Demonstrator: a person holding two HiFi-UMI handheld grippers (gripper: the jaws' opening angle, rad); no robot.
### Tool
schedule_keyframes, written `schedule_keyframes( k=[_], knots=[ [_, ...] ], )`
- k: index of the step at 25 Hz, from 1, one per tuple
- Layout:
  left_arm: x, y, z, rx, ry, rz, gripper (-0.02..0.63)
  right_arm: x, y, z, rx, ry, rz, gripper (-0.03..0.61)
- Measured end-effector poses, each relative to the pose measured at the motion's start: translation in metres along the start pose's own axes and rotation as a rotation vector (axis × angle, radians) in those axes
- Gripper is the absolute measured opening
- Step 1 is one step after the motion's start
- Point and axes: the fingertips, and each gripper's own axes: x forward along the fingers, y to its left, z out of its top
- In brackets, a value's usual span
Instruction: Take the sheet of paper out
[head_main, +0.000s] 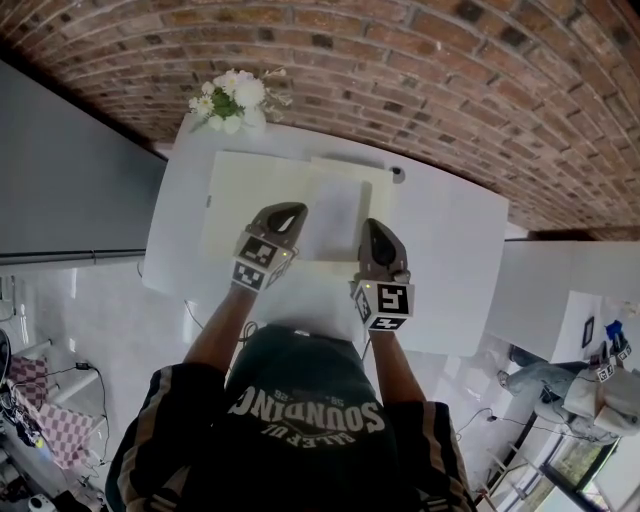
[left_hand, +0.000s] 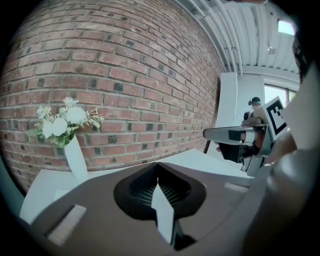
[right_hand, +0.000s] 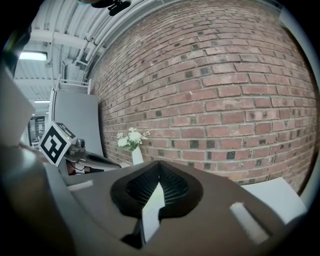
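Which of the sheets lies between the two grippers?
The small white sheet; it lies on the larger cream sheet, which spreads toward the flowers.

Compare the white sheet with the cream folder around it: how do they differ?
Colour: the sheet is white, the folder cream.
Size: the sheet is much narrower; the folder spreads well out to the left.
Place: the sheet sits at the folder's right part, between the left gripper and the right gripper; the folder rests directly on the table.
Both are rectangular and lie flat.
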Motion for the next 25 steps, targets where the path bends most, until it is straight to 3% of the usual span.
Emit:
schedule_keyframes(
  k=[7,12,15,25],
  knots=[
    [0.02,0.009,-0.021,-0.031,0.054,-0.017,0.069,0.01,-0.007,-0.008,0.012,0.026,-0.005,-0.015],
    [0.036,0.009,-0.044,-0.106,0.128,-0.048,0.184,0.014,-0.014,-0.016,0.026,0.048,-0.012,-0.015],
    [0.047,0.013,-0.06,-0.139,0.175,-0.057,0.216,0.018,-0.017,-0.02,0.029,0.061,-0.012,-0.015],
    [0.078,0.017,-0.114,-0.263,0.333,-0.102,0.204,0.029,-0.027,-0.035,0.035,0.107,-0.015,-0.014]
  ],
)
